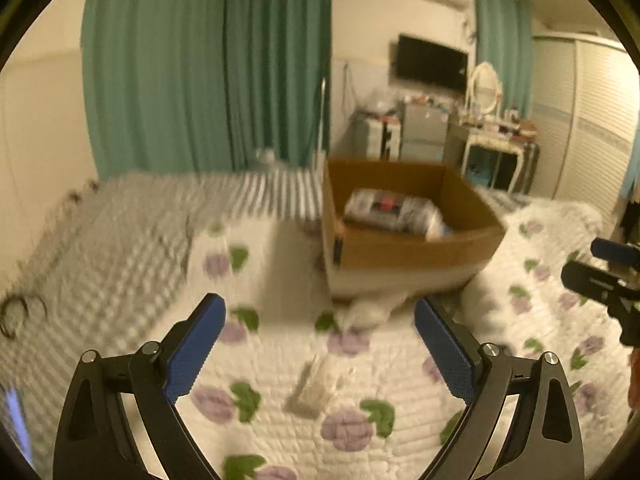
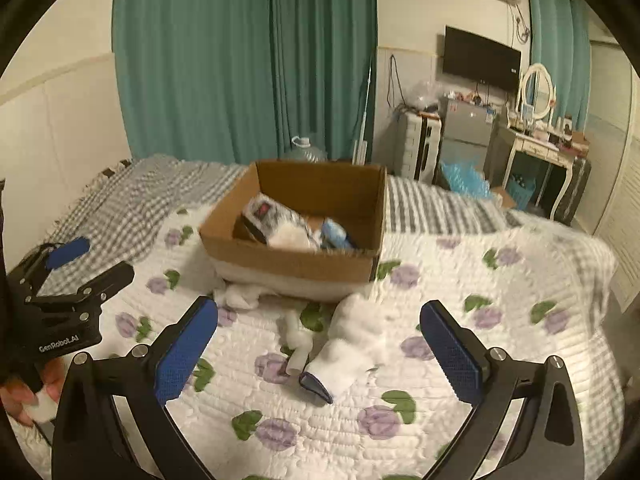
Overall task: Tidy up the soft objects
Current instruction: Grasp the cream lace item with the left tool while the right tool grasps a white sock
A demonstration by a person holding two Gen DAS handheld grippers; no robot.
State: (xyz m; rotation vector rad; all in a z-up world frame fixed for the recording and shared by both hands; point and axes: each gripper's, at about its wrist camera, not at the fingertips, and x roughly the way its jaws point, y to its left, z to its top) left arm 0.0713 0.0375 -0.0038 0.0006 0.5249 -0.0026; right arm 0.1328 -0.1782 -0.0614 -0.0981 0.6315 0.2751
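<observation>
A brown cardboard box (image 2: 296, 264) stands on the bed and holds a plastic-wrapped pack (image 2: 264, 212), white soft pieces and a blue item. The box also shows in the left wrist view (image 1: 408, 248). In front of it lie a white fluffy piece with a dark blue edge (image 2: 344, 356), a small white roll (image 2: 298, 340) and a white wad by the box's corner (image 2: 240, 296). My right gripper (image 2: 319, 334) is open and empty just above the fluffy piece. My left gripper (image 1: 320, 334) is open and empty over a clear flat packet (image 1: 312, 388); it shows at the left of the right wrist view (image 2: 76, 264).
The bed has a white quilt with purple flowers (image 2: 440, 420) and a grey checked blanket (image 2: 132, 200) at the far left. Green curtains (image 2: 240, 60), a small fridge (image 2: 464, 132) and a dressing table (image 2: 540, 148) stand beyond the bed. My right gripper shows at the right edge of the left wrist view (image 1: 612, 280).
</observation>
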